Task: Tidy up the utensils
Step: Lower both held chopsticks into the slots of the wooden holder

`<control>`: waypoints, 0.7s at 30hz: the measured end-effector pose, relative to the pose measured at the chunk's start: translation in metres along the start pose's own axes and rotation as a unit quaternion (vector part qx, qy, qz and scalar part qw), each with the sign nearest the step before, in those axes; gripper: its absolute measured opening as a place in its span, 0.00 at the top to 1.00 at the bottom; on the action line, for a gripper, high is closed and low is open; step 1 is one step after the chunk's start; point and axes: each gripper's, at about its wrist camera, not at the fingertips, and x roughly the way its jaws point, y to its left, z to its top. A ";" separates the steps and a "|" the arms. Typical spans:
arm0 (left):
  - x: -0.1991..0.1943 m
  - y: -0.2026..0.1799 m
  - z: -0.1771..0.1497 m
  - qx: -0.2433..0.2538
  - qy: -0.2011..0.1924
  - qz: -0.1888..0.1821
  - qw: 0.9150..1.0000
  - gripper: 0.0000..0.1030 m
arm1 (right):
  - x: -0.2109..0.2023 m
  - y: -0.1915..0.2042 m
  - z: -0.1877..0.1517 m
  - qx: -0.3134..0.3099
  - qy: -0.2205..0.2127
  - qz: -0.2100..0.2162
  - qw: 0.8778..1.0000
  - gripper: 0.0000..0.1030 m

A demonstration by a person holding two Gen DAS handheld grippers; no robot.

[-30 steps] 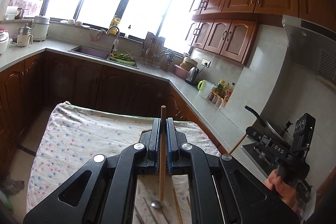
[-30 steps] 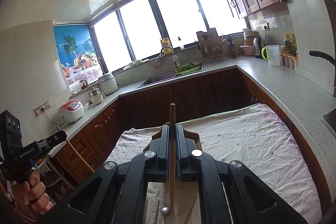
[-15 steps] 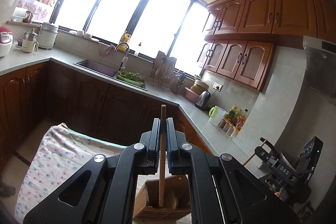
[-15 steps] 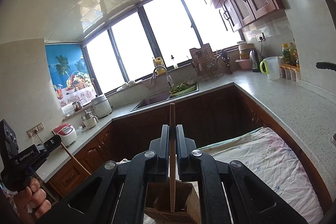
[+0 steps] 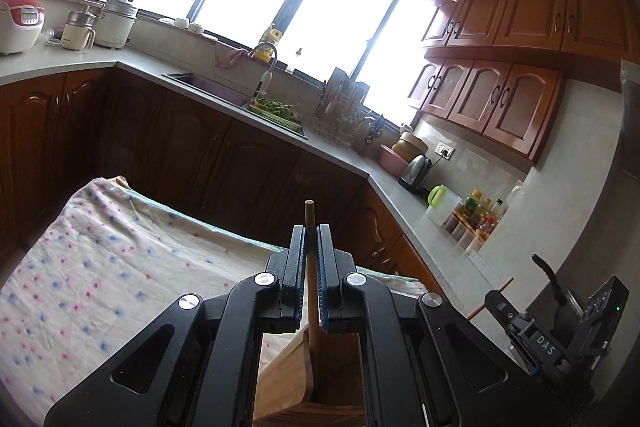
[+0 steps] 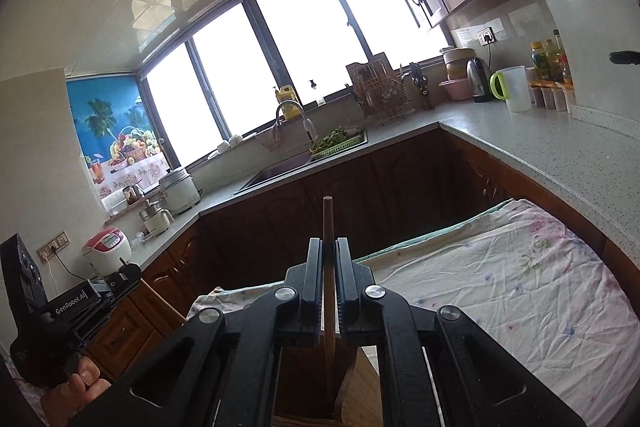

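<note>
Below, each black two-finger gripper pinches a slender brown wooden stick upright between its pads. Left gripper: jaws pressed against the wooden stick, whose rounded top rises above the fingertips while its lower part reaches down into a light wooden utensil box directly beneath the fingers. Right gripper: jaws likewise closed on a second wooden stick, its lower end descending into the same kind of wooden box, seen here at the bottom edge; what lies at the stick's tip is hidden. The box stands on a table draped with a pale floral cloth. In the right wrist view, the left gripper's black body appears at lower left, held by a hand. Behind: a speckled grey countertop, a sink with a curved faucet, and brown wooden cabinets.
</note>
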 end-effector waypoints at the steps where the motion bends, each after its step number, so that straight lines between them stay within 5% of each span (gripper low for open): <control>1: 0.002 -0.001 -0.003 0.002 0.004 0.001 1.000 0.96 | 0.001 -0.002 -0.002 0.002 0.000 -0.001 1.000 0.94; 21: 0.010 -0.012 -0.008 0.037 0.037 0.004 0.999 0.92 | 0.013 -0.010 -0.006 0.012 0.031 -0.003 0.999 0.90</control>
